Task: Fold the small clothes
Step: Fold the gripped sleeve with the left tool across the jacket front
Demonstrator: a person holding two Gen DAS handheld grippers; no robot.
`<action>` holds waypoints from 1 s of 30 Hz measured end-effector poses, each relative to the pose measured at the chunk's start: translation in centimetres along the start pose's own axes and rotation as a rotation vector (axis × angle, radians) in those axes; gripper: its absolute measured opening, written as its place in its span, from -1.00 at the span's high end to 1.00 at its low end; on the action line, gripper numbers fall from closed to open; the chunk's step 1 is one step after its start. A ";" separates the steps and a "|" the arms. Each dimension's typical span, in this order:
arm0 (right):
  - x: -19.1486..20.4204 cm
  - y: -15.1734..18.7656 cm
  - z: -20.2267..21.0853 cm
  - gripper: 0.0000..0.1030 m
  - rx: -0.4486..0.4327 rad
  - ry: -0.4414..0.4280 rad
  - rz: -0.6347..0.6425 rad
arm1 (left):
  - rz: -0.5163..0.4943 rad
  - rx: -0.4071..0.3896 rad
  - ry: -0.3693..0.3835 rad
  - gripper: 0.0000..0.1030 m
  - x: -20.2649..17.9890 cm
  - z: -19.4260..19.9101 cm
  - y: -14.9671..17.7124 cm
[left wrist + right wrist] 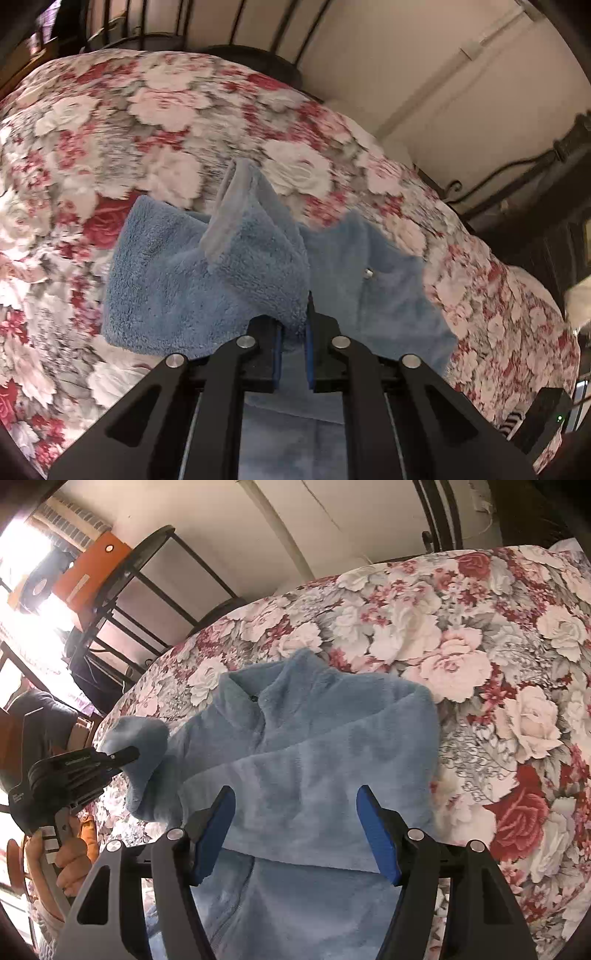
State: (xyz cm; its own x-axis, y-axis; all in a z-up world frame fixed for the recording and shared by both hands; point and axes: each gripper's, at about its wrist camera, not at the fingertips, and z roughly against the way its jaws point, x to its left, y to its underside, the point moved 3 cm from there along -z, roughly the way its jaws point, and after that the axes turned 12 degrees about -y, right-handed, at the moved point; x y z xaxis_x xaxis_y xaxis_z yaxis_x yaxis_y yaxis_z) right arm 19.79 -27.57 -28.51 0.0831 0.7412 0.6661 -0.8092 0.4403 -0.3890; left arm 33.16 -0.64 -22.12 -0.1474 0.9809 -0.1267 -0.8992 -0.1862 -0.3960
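A small light-blue fleece jacket (314,738) lies on the flowered bedspread (480,657), one sleeve folded across its chest. In the left wrist view my left gripper (293,332) is shut on the other sleeve (207,280), which is lifted and bunched above the jacket body (369,295). The right wrist view shows that left gripper (129,755) at the left, holding the sleeve end (136,734), with a person's hand (70,864) on its handle. My right gripper (295,830) hovers open over the jacket's middle, its blue pads (212,834) well apart and nothing between them.
The flowered bedspread (147,122) covers the whole bed. A black metal bed frame (517,173) runs along the far side by a pale wall. Beyond the bed's left corner stand a black metal rack (155,576) and an orange box (92,572).
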 end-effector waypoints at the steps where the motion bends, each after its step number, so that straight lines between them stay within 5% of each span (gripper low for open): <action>1: -0.2 0.0 0.2 -0.33 -0.003 0.001 -0.003 | -0.012 0.000 0.005 0.84 -0.7 0.1 0.2; 27: -7.0 0.6 6.8 -0.33 -0.078 0.036 -0.121 | -0.335 0.001 0.025 0.83 -15.0 -0.7 7.4; 29: -7.4 0.7 7.1 -0.33 -0.081 0.038 -0.131 | -0.374 0.016 0.023 0.82 -16.1 -1.4 8.4; 30: -7.6 0.7 7.2 -0.33 -0.082 0.040 -0.137 | -0.392 0.027 0.009 0.65 -16.6 -1.9 8.9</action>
State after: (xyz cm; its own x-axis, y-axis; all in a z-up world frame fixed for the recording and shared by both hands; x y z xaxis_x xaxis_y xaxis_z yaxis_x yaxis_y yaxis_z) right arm 14.42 -36.56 -29.31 0.2135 0.6904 0.6912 -0.7389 0.5770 -0.3480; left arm 28.38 -18.67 -25.29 0.2134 0.9767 0.0212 -0.8970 0.2044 -0.3920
